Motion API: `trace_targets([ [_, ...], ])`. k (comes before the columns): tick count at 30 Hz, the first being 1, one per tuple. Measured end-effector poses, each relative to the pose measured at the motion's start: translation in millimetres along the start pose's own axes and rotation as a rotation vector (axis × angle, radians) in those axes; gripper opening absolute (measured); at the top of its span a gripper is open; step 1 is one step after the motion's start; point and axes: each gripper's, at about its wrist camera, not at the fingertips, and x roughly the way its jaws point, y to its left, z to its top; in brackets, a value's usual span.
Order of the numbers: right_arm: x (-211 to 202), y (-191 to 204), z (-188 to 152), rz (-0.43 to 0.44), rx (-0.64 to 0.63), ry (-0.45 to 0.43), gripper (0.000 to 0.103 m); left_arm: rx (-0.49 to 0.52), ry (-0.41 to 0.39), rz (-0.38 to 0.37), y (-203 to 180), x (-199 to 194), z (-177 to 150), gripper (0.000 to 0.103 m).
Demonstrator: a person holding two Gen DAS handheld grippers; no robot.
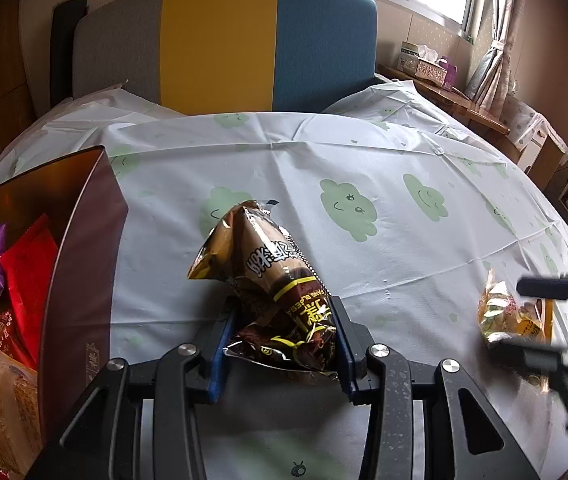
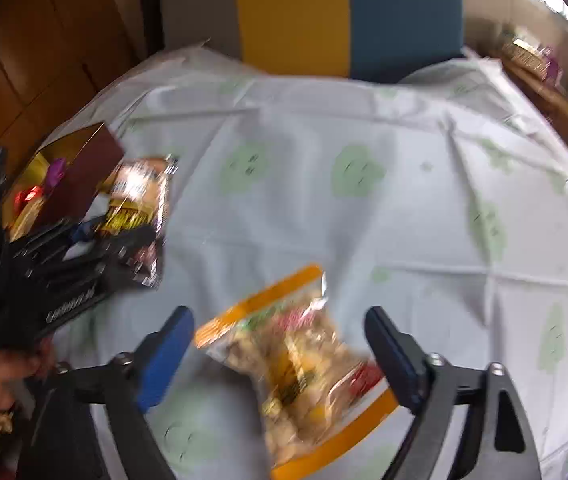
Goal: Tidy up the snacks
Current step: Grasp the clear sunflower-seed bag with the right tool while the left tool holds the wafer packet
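My left gripper [image 1: 284,312] is shut on the lower end of a brown and gold snack packet [image 1: 268,264], which sticks up tilted above the table. Just to its left stands a dark red box [image 1: 84,248] with several snacks inside. In the right wrist view my right gripper [image 2: 280,316] stands wide open, pointing down at an orange-edged clear snack bag [image 2: 296,364] that lies on the cloth between its blue pads; they do not touch it. The left gripper [image 2: 112,228] with its brown packet [image 2: 140,192] shows beside the box [image 2: 84,176].
A white tablecloth with green cloud faces [image 1: 364,152] covers the round table. Behind it is a grey, yellow and blue seat back [image 1: 220,40]. A wooden shelf with a tissue box [image 1: 424,66] runs along the right under the window. A hand [image 2: 0,372] holds the left gripper.
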Motion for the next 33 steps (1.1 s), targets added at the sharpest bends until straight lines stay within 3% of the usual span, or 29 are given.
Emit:
trace_targets([
  [2, 4, 6, -7, -0.025, -0.040, 0.056, 0.092, -0.001, 0.000, -0.001, 0, 0, 0, 0.044],
  [7, 11, 13, -23, -0.089, -0.095, 0.087, 0.092, 0.001, 0.002, 0.001, 0, 1, 0, 0.044],
  [10, 2, 10, -32, -0.120, -0.015, 0.010, 0.081, 0.001, 0.004, 0.000, 0, 1, 0, 0.044],
  [11, -2, 8, -36, -0.140, 0.029, -0.026, 0.072, 0.000, 0.004, 0.000, 0, 1, 0, 0.044],
  [15, -12, -1, -50, -0.155, 0.171, -0.150, 0.064, 0.003, 0.004, 0.003, 0, 1, 0, 0.044],
  [22, -16, 3, -71, -0.183, 0.216, -0.253, 0.060, -0.008, 0.016, 0.014, -3, -3, 0, 0.042],
  [33, -11, 8, -68, -0.193, 0.208, -0.266, 0.060, 0.016, 0.011, -0.063, -15, -32, -11, 0.041],
])
